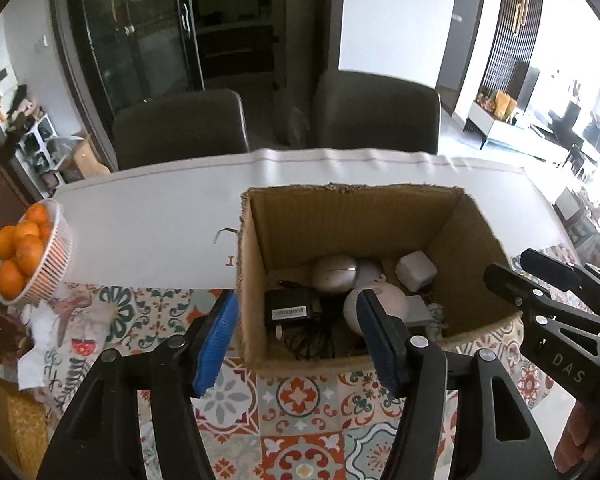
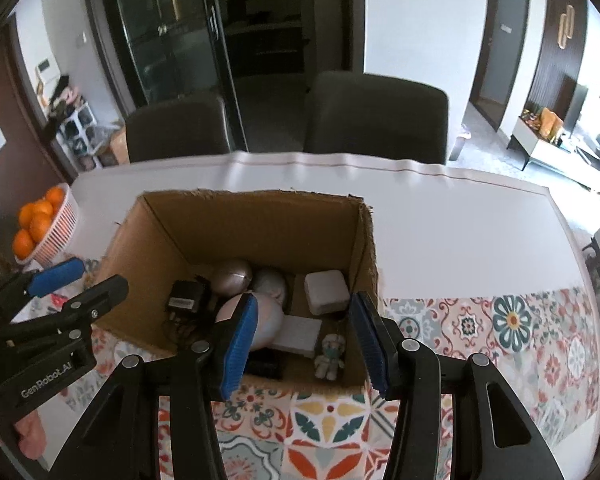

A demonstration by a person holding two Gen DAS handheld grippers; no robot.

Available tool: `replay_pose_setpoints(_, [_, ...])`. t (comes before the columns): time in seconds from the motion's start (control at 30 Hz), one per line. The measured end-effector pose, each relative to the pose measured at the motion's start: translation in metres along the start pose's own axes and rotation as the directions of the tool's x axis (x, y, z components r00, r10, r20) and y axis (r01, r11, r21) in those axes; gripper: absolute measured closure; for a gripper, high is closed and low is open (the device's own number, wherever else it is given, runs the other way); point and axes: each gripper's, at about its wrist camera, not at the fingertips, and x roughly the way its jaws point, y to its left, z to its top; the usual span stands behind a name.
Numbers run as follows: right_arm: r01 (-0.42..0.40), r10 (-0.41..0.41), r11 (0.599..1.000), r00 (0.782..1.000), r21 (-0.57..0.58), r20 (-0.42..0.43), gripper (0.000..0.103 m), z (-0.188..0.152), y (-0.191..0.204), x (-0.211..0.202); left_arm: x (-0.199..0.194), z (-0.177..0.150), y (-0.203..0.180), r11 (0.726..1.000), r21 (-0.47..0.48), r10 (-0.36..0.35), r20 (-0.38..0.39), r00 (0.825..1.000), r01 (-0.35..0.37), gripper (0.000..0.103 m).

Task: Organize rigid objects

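Note:
An open cardboard box [image 1: 292,216] [image 2: 236,220] stands on the table. Inside lie a black power adapter [image 1: 290,310] [image 2: 186,298] with its cable, a metallic round object [image 1: 336,274] [image 2: 232,276], a white cube charger [image 1: 416,270] [image 2: 326,292], a pale round object [image 2: 266,326], a flat white block [image 2: 298,334] and a small figurine [image 2: 330,356]. My left gripper [image 1: 296,336] is open and empty at the box's near left corner. My right gripper [image 2: 306,340] is open and empty over the box's near right part. Each gripper shows in the other's view, the right [image 1: 540,280] and the left [image 2: 76,280].
A white basket of oranges [image 1: 56,256] [image 2: 60,232] sits at the table's left edge. A patterned tile cloth [image 1: 300,400] [image 2: 500,328] covers the near table and a white sheet [image 1: 148,220] the far part. Two dark chairs [image 1: 376,112] stand behind.

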Motion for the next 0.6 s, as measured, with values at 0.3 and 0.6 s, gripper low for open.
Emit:
replay_pose_setpoints(0.3, [-0.004, 0.000, 0.999, 0.996, 0.042, 0.086, 0.048, -0.025, 0.003, -0.059, -0.066, -0.024, 0.000, 0.999, -0.022, 0.035, 0.108, 0.994, -0.033, 0.024])
replay_pose_setpoints(0.6, [0.053, -0.061, 0.998, 0.980, 0.046, 0.187, 0.028, -0.058, 0.007, -0.116, -0.124, -0.056, -0.008, 0.993, 0.003, 0.112, 0.244, 0.963, -0.116, 0.009])
